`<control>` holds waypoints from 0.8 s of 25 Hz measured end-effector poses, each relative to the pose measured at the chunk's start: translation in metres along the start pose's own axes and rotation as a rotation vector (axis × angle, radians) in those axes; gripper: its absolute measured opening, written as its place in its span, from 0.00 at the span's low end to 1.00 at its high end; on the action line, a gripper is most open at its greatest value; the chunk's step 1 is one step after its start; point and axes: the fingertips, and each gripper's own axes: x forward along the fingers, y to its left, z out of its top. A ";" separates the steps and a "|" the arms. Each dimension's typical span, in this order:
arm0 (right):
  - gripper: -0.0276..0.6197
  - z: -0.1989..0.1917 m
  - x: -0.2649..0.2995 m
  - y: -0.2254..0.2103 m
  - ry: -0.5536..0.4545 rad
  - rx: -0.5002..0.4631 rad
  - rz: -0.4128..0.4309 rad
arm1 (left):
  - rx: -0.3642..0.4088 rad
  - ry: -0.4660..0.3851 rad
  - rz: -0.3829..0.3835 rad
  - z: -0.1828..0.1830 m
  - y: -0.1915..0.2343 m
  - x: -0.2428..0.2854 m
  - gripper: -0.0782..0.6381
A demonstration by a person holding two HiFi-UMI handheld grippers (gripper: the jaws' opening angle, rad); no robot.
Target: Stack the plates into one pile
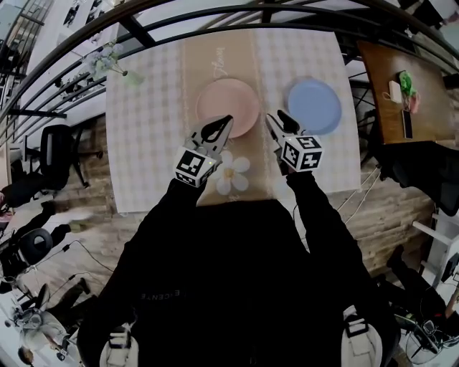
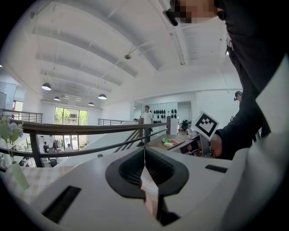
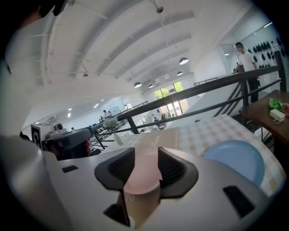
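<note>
while aloft, left gripper (image 1: pixel 226 120) beside right (image 1: pixel 276 116)

Table (image 1: pixel 143 143): L half is bare cloth, open to approach from near and L edges. Obstacles: pink plate (image 1: pixel 228 106) at ctr, blue plate (image 1: pixel 314 106) to its R, bare strip btwn them. Flower vase (image 1: pixel 107 61) upright at far-L corner. Railing (image 1: pixel 215 18) runs just beyond far edge and bars that side. Flower mat (image 1: pixel 233 174) lies flat near front edge.

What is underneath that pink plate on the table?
The pink plate rests on a beige runner laid over a checked tablecloth. The patch right beneath the plate is covered, so anything there stays unseen.
</note>
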 end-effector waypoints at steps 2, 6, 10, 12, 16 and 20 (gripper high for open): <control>0.30 0.005 -0.010 -0.002 -0.026 -0.035 -0.005 | 0.002 0.001 -0.017 0.002 -0.008 0.006 0.14; 0.29 0.014 -0.032 -0.011 -0.077 -0.089 -0.022 | 0.002 0.001 -0.049 0.004 -0.024 0.022 0.14; 0.29 0.021 -0.053 -0.028 -0.117 -0.148 -0.079 | -0.002 0.005 -0.087 0.004 -0.040 0.041 0.14; 0.29 0.021 -0.062 -0.039 -0.130 -0.160 -0.110 | -0.002 0.004 -0.108 0.005 -0.049 0.051 0.14; 0.29 0.016 -0.080 -0.067 -0.137 -0.145 -0.159 | -0.002 0.002 -0.156 0.005 -0.069 0.073 0.14; 0.29 0.007 -0.094 -0.101 -0.132 -0.114 -0.220 | 0.009 0.005 -0.198 0.003 -0.084 0.097 0.14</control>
